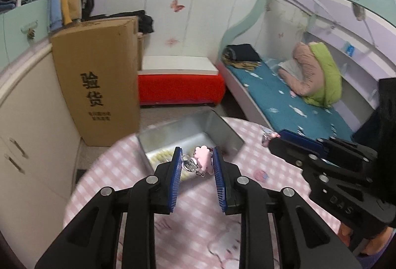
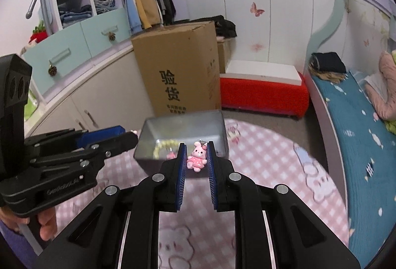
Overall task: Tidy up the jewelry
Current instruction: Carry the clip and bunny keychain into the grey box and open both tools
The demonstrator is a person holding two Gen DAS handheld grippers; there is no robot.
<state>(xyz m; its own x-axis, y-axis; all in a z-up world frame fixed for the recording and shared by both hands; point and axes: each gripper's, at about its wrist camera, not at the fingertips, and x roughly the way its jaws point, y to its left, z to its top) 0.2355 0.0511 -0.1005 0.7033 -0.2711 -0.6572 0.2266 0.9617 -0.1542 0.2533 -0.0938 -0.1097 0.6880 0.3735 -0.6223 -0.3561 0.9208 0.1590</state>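
Covering table: pink checked cloth (image 2: 267, 160) | behind: cardboard box (image 2: 178, 70), red bench (image 2: 262, 93)

Ahead of and below both jaws the metal tin (image 2: 183, 130) stands open-topped, its upright walls the only barrier on the pink checked table (image 2: 267, 160). The left gripper (image 2: 128, 136) crowds the tin's left side; the table beside the tin's right wall lies bare. Beyond, a cardboard box (image 2: 178, 66) blocks the floor.
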